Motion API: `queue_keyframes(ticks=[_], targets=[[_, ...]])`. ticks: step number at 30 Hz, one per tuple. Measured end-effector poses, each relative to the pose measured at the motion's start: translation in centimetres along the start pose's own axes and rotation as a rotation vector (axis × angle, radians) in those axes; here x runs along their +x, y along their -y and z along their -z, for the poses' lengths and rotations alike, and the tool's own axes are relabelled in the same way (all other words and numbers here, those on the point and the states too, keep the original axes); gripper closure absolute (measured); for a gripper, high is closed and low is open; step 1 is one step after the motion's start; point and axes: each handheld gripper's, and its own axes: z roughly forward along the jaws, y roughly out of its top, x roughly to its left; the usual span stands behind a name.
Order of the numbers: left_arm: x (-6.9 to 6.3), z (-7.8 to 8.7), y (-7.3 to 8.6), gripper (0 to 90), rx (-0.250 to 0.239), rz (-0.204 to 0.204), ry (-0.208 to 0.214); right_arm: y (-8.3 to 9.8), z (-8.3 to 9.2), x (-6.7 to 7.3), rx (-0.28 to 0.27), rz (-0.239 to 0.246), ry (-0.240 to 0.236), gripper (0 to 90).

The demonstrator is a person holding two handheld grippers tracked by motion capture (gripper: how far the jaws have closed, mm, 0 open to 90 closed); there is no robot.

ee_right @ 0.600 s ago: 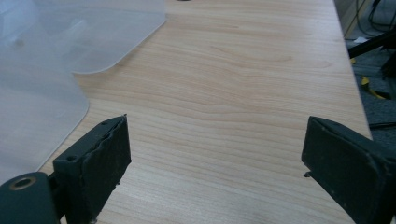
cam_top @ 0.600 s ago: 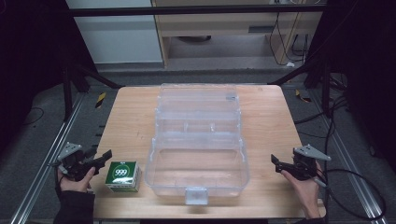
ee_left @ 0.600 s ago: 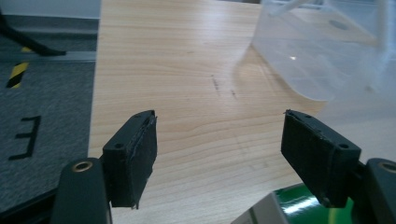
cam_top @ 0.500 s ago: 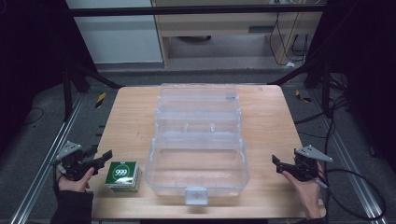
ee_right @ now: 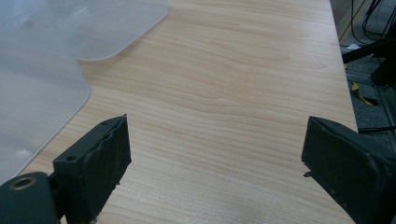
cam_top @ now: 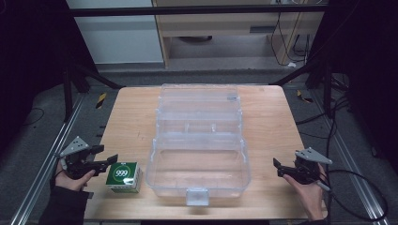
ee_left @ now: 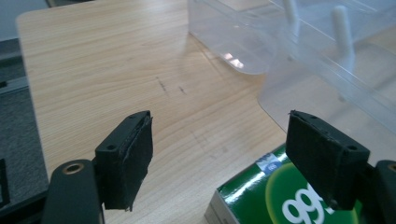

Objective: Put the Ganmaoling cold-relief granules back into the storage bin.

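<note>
A small green box (cam_top: 123, 176) marked 999 lies on the wooden table (cam_top: 126, 122) near its front left. My left gripper (cam_top: 108, 154) hovers just left of it, open, with its fingertips near the box's left edge. In the left gripper view the box (ee_left: 261, 196) sits low under the right-hand jaw, and the gap of that gripper (ee_left: 219, 126) holds only bare wood. A large clear plastic organiser case (cam_top: 199, 140) lies open in the table's middle. My right gripper (cam_top: 278, 167) is open near the front right, its jaws pointing toward the case; its own view shows its gap (ee_right: 217, 130) over bare table.
The case's clear wall (ee_left: 327, 70) rises close ahead of the left gripper, and its rounded corner (ee_right: 37, 70) lies to the left of the right gripper. A latch tab (cam_top: 197, 197) sticks out at the case's front. Metal rails run along both table sides.
</note>
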Motion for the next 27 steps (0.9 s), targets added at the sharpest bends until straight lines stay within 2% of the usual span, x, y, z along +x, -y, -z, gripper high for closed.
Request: queue_keyframes(ticks=[3,7,12,13,17,23,27], targets=[[0.0,0.2,-0.8,21.4,0.031,-0.035,0.047,0.1,-0.2,0.1,0.009,0.015,0.000,7.4],[0.2,0.3,-1.9,21.3,0.080,-0.090,0.077,0.2,-0.2,0.1,0.012,0.023,-0.002,7.2],[0.4,0.4,-2.8,20.9,0.102,-0.127,0.111,0.2,-0.2,0.1,0.011,0.027,0.000,6.9],[0.3,0.4,-3.1,20.7,0.111,-0.157,0.135,0.2,-0.2,0.1,0.013,0.027,-0.002,6.7],[-0.1,0.6,-3.6,20.6,0.142,-0.202,0.177,0.3,-0.1,0.1,0.016,0.033,-0.002,6.2],[-1.1,0.6,-4.6,17.2,0.245,-0.297,0.218,0.3,-0.2,0.1,0.015,0.040,-0.004,6.2],[-1.6,0.5,-5.1,13.3,0.295,-0.352,0.254,0.3,-0.3,0.2,0.023,0.038,-0.009,6.1]])
